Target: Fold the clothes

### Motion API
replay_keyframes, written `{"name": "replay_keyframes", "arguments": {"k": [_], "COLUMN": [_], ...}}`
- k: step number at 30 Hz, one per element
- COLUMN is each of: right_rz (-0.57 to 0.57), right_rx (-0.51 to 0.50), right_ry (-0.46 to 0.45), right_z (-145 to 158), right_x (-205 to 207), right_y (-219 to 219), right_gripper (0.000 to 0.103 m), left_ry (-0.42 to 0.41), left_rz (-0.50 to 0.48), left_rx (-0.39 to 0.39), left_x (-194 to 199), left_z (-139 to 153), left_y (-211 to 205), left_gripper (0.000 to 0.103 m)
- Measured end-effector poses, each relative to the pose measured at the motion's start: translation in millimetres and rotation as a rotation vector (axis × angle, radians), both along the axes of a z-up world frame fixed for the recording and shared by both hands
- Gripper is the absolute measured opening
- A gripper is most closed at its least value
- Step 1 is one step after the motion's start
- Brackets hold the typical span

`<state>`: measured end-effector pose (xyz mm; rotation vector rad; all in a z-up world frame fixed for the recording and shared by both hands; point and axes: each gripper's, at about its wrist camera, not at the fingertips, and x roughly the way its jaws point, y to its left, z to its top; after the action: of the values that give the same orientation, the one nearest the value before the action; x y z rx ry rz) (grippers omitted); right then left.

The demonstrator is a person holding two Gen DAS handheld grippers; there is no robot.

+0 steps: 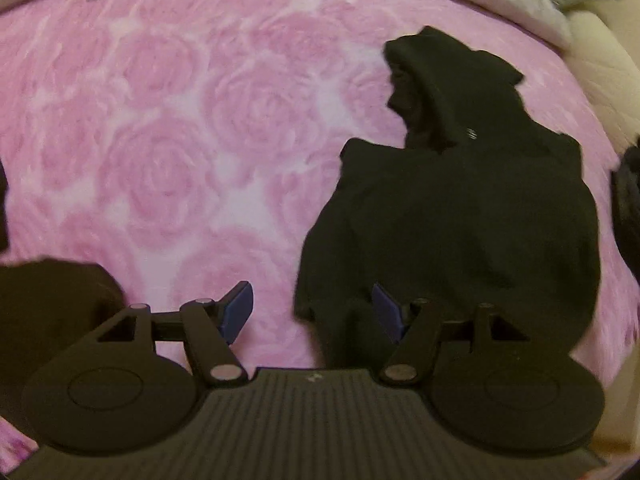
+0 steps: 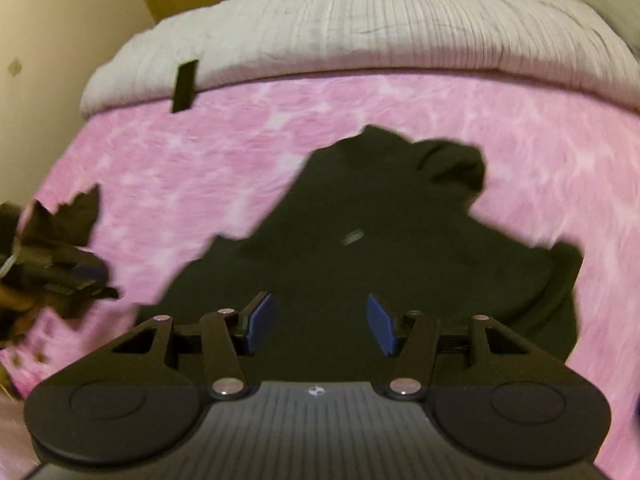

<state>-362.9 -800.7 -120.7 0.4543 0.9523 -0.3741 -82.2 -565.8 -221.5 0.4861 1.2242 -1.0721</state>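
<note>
A black hooded garment [image 1: 460,208] lies crumpled on the pink rose-patterned blanket [image 1: 180,140], hood toward the far side. In the left wrist view my left gripper [image 1: 312,312] is open at the garment's near left edge. Its right pad [image 1: 386,312] is over the cloth and its left pad is over bare blanket. In the right wrist view my right gripper [image 2: 320,322] is open low over the middle of the same garment [image 2: 380,232], with nothing between its fingers. The left gripper [image 2: 76,276] shows at that view's left edge.
More dark cloth [image 1: 52,300] lies at the near left, seen ragged [image 2: 76,212] in the right wrist view. A small black object [image 2: 184,84] stands at the blanket's far edge against a pale ribbed duvet [image 2: 360,20]. Pillows [image 1: 540,0] lie far right.
</note>
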Motion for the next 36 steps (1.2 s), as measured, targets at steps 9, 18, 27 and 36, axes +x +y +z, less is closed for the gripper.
{"name": "replay_keyframes", "arguments": {"k": [9,18,27,36], "right_rz": [0.318,0.476,0.546,0.330], "right_rx": [-0.139,-0.205,-0.177,-0.293], "right_ry": [0.037,0.098,0.197,-0.030], "right_z": [-62,-131,-178,-54], "right_x": [71,182,214,131], "right_y": [-161,-220,-219,-200], "right_gripper": [0.055,0.055,0.024,0.003], "left_ry": [-0.064,-0.041,-0.084,-0.260], "left_rz": [0.121,0.037,0.062,0.067], "left_rx": [0.012,-0.028,-0.087,-0.195], "left_x": [2,-14,-38,-22], "left_z": [-28,-63,-46,78], "left_y": [-34,-53,-42,-33], "left_gripper": [0.061,0.036,0.003,0.003]}}
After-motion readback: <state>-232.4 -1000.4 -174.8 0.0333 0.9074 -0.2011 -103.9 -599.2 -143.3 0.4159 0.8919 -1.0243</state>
